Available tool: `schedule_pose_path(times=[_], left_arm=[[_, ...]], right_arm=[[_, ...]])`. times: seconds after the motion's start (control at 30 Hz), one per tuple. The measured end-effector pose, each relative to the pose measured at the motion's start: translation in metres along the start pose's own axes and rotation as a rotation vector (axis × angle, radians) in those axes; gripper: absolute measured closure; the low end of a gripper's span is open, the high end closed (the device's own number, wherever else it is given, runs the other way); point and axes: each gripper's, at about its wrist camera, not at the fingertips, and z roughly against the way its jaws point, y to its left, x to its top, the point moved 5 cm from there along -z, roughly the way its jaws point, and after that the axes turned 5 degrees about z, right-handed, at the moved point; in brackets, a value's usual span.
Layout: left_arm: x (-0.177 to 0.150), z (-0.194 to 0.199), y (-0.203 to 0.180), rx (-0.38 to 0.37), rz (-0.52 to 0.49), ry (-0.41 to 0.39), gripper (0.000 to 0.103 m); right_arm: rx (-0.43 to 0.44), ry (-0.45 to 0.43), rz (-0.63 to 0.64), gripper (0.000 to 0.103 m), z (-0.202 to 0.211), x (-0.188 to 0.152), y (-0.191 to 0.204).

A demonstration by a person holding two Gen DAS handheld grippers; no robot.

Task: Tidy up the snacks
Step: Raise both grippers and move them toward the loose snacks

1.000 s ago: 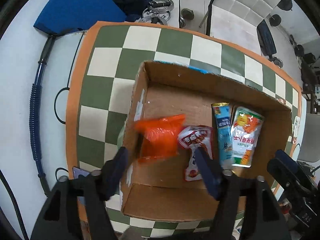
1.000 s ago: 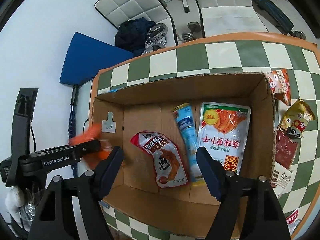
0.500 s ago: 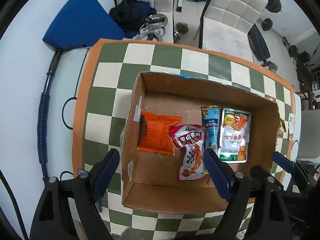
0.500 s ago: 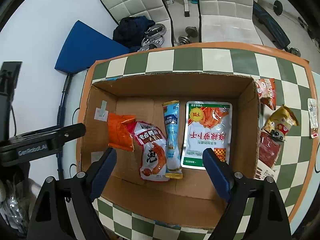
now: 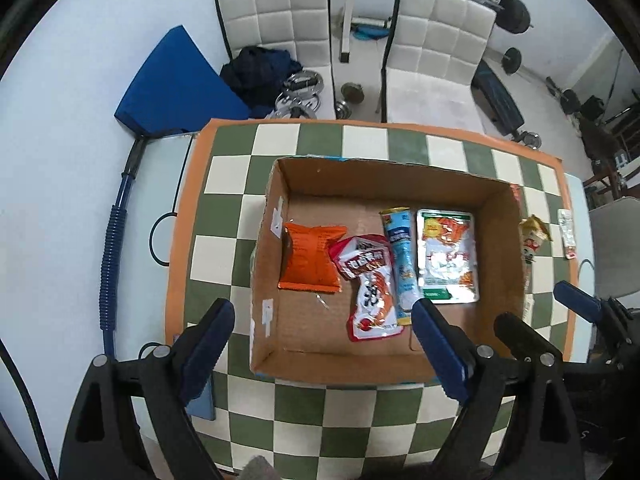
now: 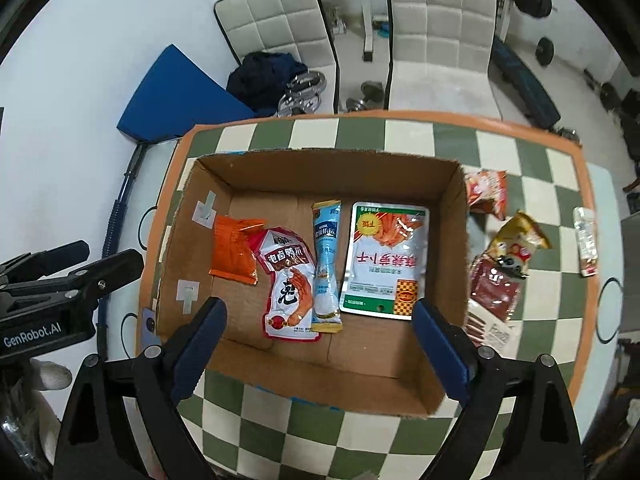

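Observation:
An open cardboard box [image 5: 500, 204] [image 6: 456, 216] stands on the checkered table. In it lie an orange packet [image 5: 310, 258] [image 6: 234, 250], a red-and-white chicken-feet pouch [image 5: 370, 288] [image 6: 290, 280], a blue stick pack [image 5: 402, 258] [image 6: 327, 264] and a silver pouch [image 5: 448, 254] [image 6: 382, 258]. My left gripper [image 5: 322, 344] is open and empty, high above the box's near side. My right gripper [image 6: 318, 342] is open and empty, also above the near side. Loose snacks lie right of the box: a red packet [image 6: 486, 192], a yellow packet [image 6: 516, 242] [image 5: 532, 234], a dark red pack [image 6: 494, 288].
The table [image 5: 320, 412] [image 6: 360, 436] has an orange rim. A small white sachet [image 6: 586, 240] [image 5: 568, 232] lies at its right edge. Two white chairs [image 5: 280, 32] [image 6: 436, 40], a blue mat [image 5: 176, 84] and weights stand on the floor beyond.
The orange packet dropped from my left gripper into the box's left end. Both grippers have since risen and pulled back, so the box looks smaller.

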Motion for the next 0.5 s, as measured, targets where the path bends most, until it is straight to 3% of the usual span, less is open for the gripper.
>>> schedule_pose_path(times=[0.37,0.5], left_arm=[[-0.030,0.044,-0.008,-0.054,-0.007,-0.088,0.012],[-0.036,0.057,-0.014,-0.043,-0.015,-0.123,0.012]], right_arm=[[0.009,-0.082,-0.007,0.006,0.055,-0.029,0.006],[0.021,-0.101,-0.012,0.006,0.069,-0.039,0.006]])
